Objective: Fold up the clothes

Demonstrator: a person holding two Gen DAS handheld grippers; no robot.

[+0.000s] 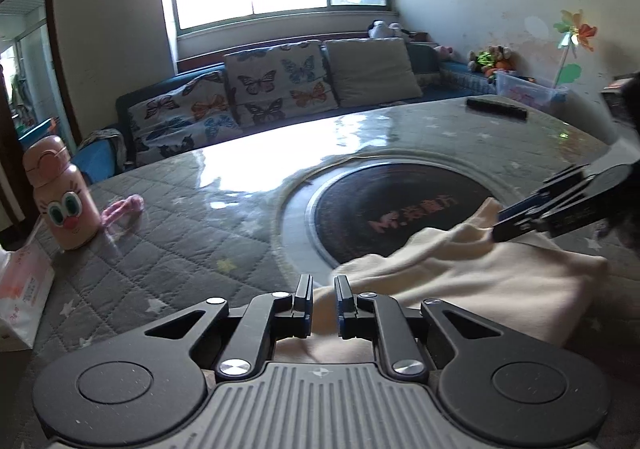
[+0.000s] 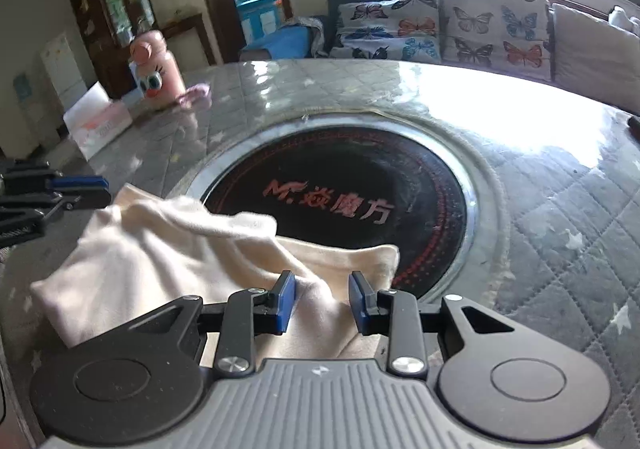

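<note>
A cream garment lies rumpled and partly folded on the bench, at its near edge. One corner of the garment overlaps the black round hotplate set in the bench centre.

Left gripper: jaws released, standing slightly apart above the near edge of the garment; no cloth is pinched between them.

Right gripper: jaws released and standing apart, with a ridge of the garment below the gap; the pads do not press on the cloth.

A pink bottle with a cartoon face stands at the far left of the bench, well apart from the garment. A pink cloth item lies just beside it.
</note>
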